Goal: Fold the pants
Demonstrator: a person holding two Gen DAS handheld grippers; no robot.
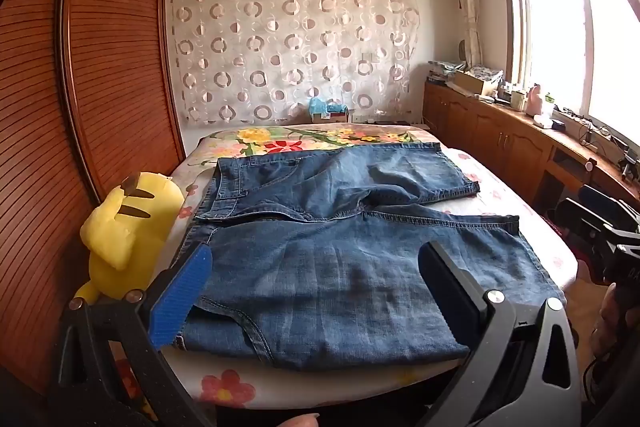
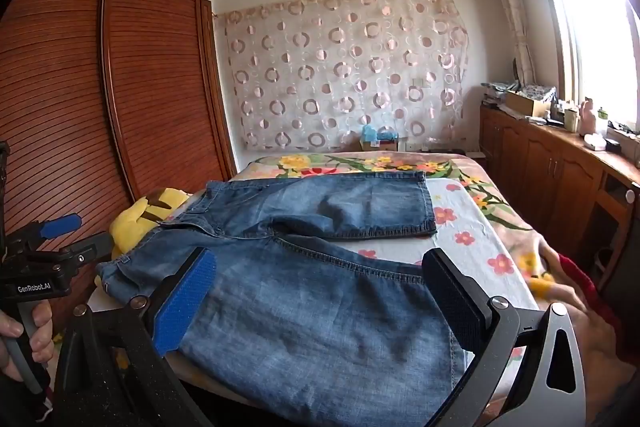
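Pants (image 1: 340, 259) lie spread on the bed beneath both wide-spread grippers.

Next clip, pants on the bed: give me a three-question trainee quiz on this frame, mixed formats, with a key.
1. True or false: the left gripper is shut on the jeans.
2. Which toy lies beside the jeans' waistband? A) yellow plush B) red ball C) brown bear
3. Fill in: the jeans lie spread on the ___, legs apart, not yet folded.

Key: 1 false, both the left and the right gripper are open, holding nothing; 2 A; 3 bed.
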